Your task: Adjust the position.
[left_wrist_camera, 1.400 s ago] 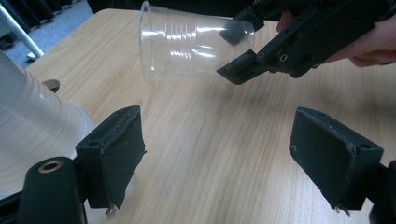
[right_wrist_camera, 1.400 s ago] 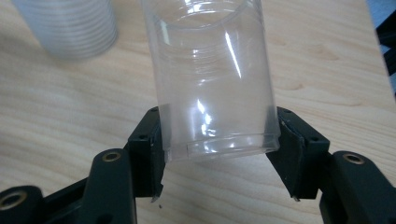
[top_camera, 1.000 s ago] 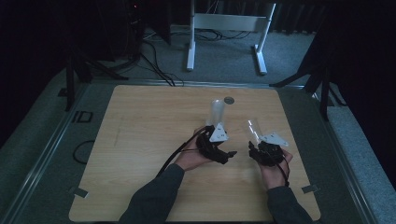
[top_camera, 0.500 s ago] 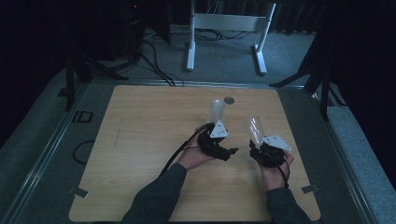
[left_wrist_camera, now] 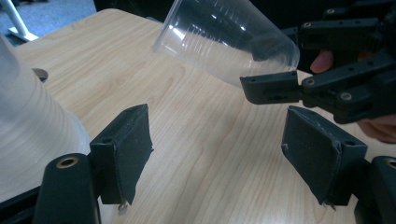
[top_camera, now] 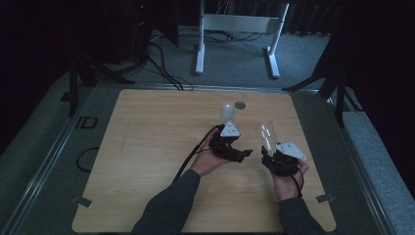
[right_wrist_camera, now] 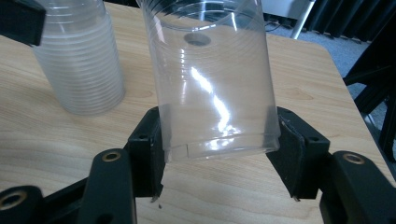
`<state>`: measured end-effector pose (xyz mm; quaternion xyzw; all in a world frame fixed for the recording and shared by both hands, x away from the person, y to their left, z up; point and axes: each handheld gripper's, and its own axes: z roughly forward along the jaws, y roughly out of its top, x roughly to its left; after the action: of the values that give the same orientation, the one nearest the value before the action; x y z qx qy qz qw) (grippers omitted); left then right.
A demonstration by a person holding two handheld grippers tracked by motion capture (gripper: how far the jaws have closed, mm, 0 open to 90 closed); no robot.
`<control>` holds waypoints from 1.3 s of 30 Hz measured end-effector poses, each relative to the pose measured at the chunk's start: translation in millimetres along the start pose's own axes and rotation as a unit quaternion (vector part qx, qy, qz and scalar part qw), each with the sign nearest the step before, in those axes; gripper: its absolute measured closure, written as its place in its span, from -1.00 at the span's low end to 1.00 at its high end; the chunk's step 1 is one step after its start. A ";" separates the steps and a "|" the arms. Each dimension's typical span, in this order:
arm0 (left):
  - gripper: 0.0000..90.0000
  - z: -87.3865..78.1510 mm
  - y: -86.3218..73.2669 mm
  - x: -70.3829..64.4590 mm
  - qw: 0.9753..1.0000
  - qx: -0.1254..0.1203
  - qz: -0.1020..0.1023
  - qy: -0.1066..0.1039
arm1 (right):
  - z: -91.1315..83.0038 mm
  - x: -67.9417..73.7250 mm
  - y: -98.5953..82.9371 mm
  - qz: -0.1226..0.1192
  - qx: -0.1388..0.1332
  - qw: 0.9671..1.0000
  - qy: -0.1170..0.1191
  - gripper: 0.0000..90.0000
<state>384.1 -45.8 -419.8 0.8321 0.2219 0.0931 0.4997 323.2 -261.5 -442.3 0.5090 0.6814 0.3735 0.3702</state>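
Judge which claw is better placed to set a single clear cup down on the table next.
Right, probably. The right claw is already shut on the single clear cup, gripping it near its base above the table. The left claw stands open with nothing between its jaws, beside the stack of cups.

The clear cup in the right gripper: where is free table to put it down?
Bare wood spans the table's left half and lies near the right edge. It is crowded mid-table: the cup stack, left gripper and right gripper holding the clear cup.
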 end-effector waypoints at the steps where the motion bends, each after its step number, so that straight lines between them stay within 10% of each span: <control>1: -0.47 0.5 1.0 0.3 1.000 0.001 -0.002 -0.001 | 0.0 0.0 0.0 0.000 0.000 1.000 0.000 -0.07; 39: -0.46 28.1 20.7 6.6 0.995 -0.020 -0.079 -0.054 | -6.4 1.5 0.1 0.006 -0.024 1.000 0.001 -0.07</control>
<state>406.2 -73.3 -415.8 0.8058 0.2572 0.0124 0.5333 317.3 -260.9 -439.6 0.5036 0.6696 0.3924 0.3795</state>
